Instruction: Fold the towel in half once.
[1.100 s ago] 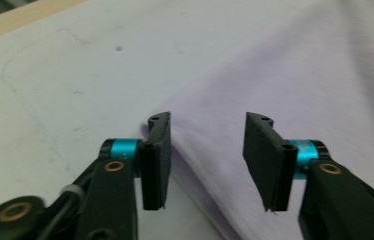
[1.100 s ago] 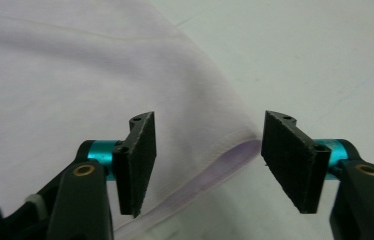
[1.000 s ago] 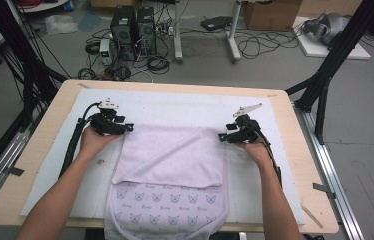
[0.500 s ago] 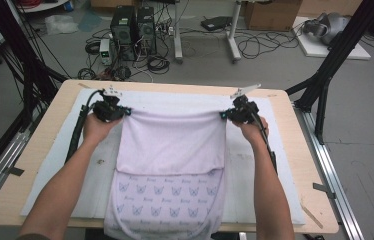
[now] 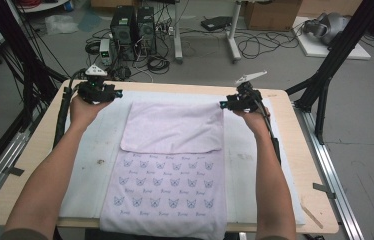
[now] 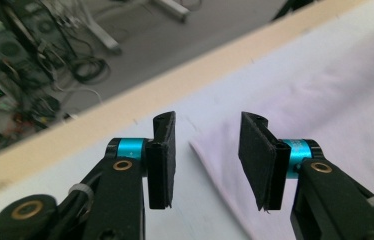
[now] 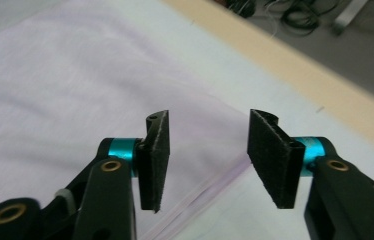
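Observation:
A pale pink cloth (image 5: pixel 175 127) lies flat on the white mat (image 5: pixel 90 150), its far half a plain folded layer over the cat-printed near half (image 5: pixel 165 192). My left gripper (image 5: pixel 120 93) hovers just off the fold's far left corner, and its jaws have just been opening. In the left gripper view the left gripper (image 6: pixel 207 120) stands open over the cloth's corner (image 6: pixel 300 85), nothing between the pads. My right gripper (image 5: pixel 222 104) sits at the far right corner. It too has just been opening, and the right gripper (image 7: pixel 209 117) is open above the cloth's hem (image 7: pixel 50 85).
The wooden table (image 5: pixel 40 145) ends just beyond the mat's far edge. Past it on the floor stand computer towers (image 5: pixel 132 25), tangled cables and a desk leg (image 5: pixel 232 30). Black frame struts (image 5: pixel 325 75) rise at both sides of the table.
Both grippers carried the cloth's edge from mid-table to the far side, spreading the fold flat. They then let go, opened, and lifted slightly off the corners.

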`<action>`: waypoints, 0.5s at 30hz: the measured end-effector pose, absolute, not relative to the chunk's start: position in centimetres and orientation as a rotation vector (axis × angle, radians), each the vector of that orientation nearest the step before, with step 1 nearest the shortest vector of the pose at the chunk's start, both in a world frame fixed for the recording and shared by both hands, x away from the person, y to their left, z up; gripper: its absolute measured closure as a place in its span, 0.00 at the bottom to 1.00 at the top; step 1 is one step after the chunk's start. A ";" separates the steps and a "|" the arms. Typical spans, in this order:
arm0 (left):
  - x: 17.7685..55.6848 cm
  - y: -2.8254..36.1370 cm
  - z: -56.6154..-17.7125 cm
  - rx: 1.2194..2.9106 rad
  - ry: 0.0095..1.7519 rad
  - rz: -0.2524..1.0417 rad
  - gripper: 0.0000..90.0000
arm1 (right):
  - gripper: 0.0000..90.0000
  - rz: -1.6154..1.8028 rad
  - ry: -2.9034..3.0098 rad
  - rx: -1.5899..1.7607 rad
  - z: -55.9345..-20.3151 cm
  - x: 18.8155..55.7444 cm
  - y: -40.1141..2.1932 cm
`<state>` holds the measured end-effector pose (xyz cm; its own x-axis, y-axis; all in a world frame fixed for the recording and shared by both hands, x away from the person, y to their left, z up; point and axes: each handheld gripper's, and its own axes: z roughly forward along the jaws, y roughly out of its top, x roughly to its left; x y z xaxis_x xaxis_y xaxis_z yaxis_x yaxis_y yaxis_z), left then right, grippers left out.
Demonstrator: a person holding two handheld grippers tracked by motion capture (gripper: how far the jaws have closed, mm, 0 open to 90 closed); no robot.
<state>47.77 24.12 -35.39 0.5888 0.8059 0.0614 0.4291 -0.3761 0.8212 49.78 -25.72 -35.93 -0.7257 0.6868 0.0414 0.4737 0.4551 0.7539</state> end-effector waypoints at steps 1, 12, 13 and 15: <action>47.5 24.1 -35.9 2.014 0.977 0.582 0.64 | 0.53 1.127 2.451 1.007 -36.6 49.2 -25.8; 42.3 22.6 -40.8 2.099 0.820 0.435 0.66 | 0.60 1.141 2.555 0.896 -40.0 43.9 -24.7; 41.8 22.5 -41.1 2.107 0.802 0.418 0.67 | 0.61 1.144 2.564 0.892 -40.4 43.5 -24.7; 40.9 22.5 -41.7 2.118 0.777 0.405 0.68 | 0.63 1.147 2.587 0.876 -41.1 42.7 -24.6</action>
<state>40.85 22.50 -41.70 0.7575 0.6526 0.0169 0.3871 -0.4699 0.7933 42.73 -24.62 -41.13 -0.8103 0.5816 0.0713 0.4434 0.5291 0.7235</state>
